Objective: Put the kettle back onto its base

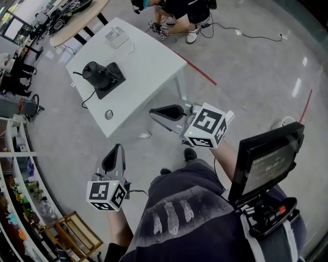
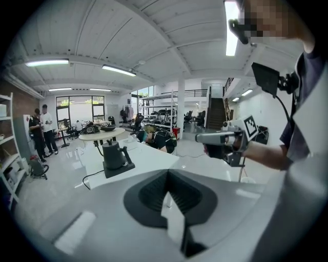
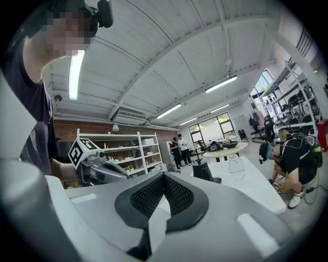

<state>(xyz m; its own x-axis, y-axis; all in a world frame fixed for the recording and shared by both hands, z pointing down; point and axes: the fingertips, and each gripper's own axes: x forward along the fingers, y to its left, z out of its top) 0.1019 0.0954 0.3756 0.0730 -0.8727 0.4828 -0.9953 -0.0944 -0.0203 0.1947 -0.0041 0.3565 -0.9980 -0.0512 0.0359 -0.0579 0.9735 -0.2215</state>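
A black gooseneck kettle (image 1: 93,71) stands on its black square base (image 1: 114,83) on a white table (image 1: 148,66); a cord runs off the table's near-left edge. Both also show in the left gripper view, kettle (image 2: 113,153) on base (image 2: 121,168), and the kettle shows small and dark (image 3: 201,170) in the right gripper view. My left gripper (image 1: 119,147) is held short of the table, jaws together, holding nothing. My right gripper (image 1: 152,111) hovers by the table's near corner, also shut and holding nothing. Both are well apart from the kettle.
A white flat device (image 1: 117,37) lies at the table's far end and a small grey disc (image 1: 108,114) near its front edge. A person (image 1: 180,14) crouches beyond the table among floor cables. Shelves (image 1: 15,194) line the left; a round table (image 1: 77,23) stands behind.
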